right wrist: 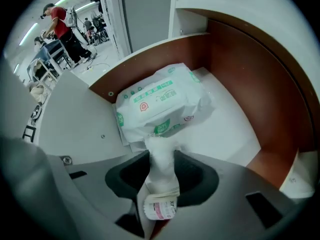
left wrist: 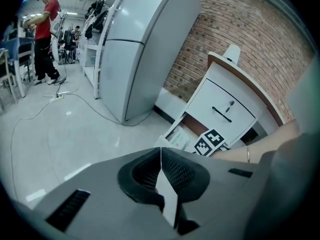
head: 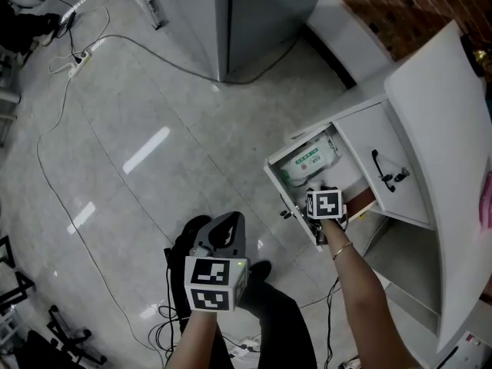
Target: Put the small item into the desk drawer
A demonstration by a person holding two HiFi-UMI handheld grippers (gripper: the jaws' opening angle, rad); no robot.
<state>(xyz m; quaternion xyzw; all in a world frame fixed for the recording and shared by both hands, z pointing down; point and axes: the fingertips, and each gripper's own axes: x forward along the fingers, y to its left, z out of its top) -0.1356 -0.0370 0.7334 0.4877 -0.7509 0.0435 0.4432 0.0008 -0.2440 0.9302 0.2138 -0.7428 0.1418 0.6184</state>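
My right gripper point(right wrist: 161, 184) has its jaws clamped on the crimped tail of the soft white plastic pack of wipes with green print point(right wrist: 160, 104). The body of that pack lies inside the open drawer with reddish-brown walls and a white floor point(right wrist: 240, 79), toward its left wall and far side. It seems to rest on the drawer floor while the pinched end rises to my pads. My left gripper point(left wrist: 161, 176) hangs with its jaws together on nothing, out over the grey floor and well apart from the drawer.

The placing looks nearly done to me, so the dangers lie in the letting go. If I draw back before my jaws part fully, the tail comes with me, and the pack drags up over the drawer's near edge and out. The thin film is bunched deep between my pads, with a small pink-printed label point(right wrist: 161, 209) poking out below them. I judge it could cling to a pad even once I open, with the same result.

The pack is puffy and fills much of the drawer's width. If it settles propped against the left wall rather than flat, its top may catch under the white desk point(head: 438, 129) when the drawer slides shut. Pushing the drawer in while my jaws sit inside its mouth would pinch them against the desk front.
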